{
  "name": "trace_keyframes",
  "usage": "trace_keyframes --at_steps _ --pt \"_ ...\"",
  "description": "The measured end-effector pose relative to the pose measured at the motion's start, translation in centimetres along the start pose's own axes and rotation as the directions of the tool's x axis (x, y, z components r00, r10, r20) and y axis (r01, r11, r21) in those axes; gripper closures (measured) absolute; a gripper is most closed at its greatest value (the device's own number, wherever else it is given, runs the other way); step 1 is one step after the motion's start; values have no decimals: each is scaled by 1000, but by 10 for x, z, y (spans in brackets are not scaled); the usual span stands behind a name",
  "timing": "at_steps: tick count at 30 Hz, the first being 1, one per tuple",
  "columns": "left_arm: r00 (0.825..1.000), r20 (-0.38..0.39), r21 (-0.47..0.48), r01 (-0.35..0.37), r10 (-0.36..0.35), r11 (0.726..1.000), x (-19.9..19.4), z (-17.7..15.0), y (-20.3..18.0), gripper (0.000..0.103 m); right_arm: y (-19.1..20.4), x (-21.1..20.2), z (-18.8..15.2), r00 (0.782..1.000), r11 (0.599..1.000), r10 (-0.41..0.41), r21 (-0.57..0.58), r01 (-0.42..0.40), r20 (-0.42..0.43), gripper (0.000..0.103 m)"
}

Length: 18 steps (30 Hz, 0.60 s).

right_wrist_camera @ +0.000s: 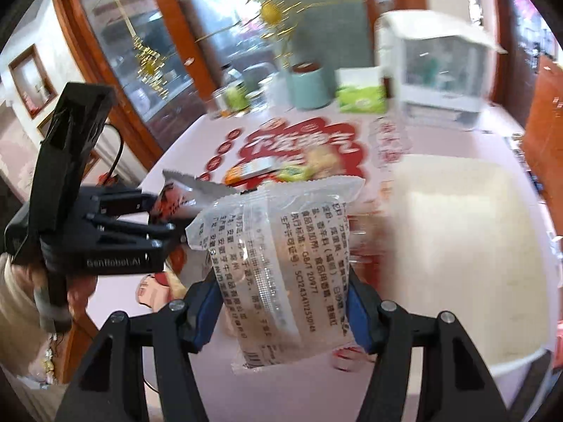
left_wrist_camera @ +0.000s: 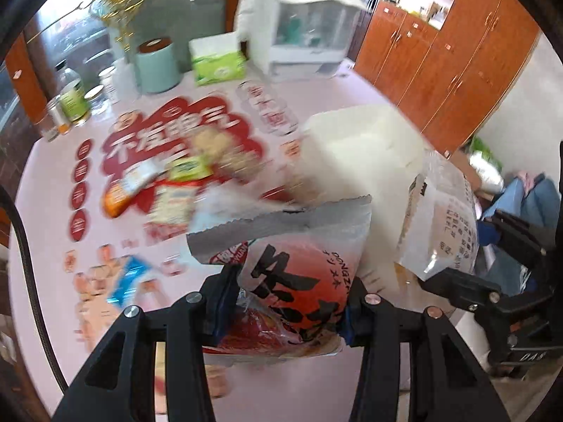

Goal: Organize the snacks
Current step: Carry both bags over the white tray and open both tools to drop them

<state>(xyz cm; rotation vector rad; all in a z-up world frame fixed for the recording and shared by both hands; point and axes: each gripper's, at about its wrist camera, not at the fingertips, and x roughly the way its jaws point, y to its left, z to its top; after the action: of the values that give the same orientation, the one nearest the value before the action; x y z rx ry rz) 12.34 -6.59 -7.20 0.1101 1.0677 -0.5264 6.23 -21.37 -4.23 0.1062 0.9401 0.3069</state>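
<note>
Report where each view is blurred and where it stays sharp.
Left wrist view: the red snack packet in the left gripper is fairly sharp; loose snacks and white bin smear. Right wrist view: the clear packet reads crisply; the bin and table are streaked.

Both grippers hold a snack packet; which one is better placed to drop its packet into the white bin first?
Right, probably. The right hand-held gripper holds its clear packet right beside the white bin; the left hand-held gripper with the red packet sits farther off.

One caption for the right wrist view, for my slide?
Right gripper holds a clear snack packet beside a white bin.
</note>
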Motion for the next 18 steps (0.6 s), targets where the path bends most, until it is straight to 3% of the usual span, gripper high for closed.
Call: trace_keyframes --at_steps 4,8,14,16,17,18 --pt "1000 30 -13 0 1 1000 23 19 -69 57 -54 -27 -10 995 994 -94 59 92 19 41" --pt "999 32 -9 -43 44 999 51 38 -116 57 -104 -41 -19 977 972 -214 106 212 6 40" --pt "998 -5 -25 -71 70 997 84 60 -148 54 -147 -32 -24 940 933 -342 114 342 -20 36" --pt "998 -33 -16 -55 55 998 93 64 -156 38 -162 -23 -25 931 921 -362 133 366 -57 32" --pt "998 -49 -19 -48 47 999 96 66 -159 23 -167 -17 -25 926 916 -369 139 376 -76 31" --pt "998 -49 -27 -44 43 999 97 65 -161 15 -172 -13 -26 922 911 -375 144 386 -96 31"
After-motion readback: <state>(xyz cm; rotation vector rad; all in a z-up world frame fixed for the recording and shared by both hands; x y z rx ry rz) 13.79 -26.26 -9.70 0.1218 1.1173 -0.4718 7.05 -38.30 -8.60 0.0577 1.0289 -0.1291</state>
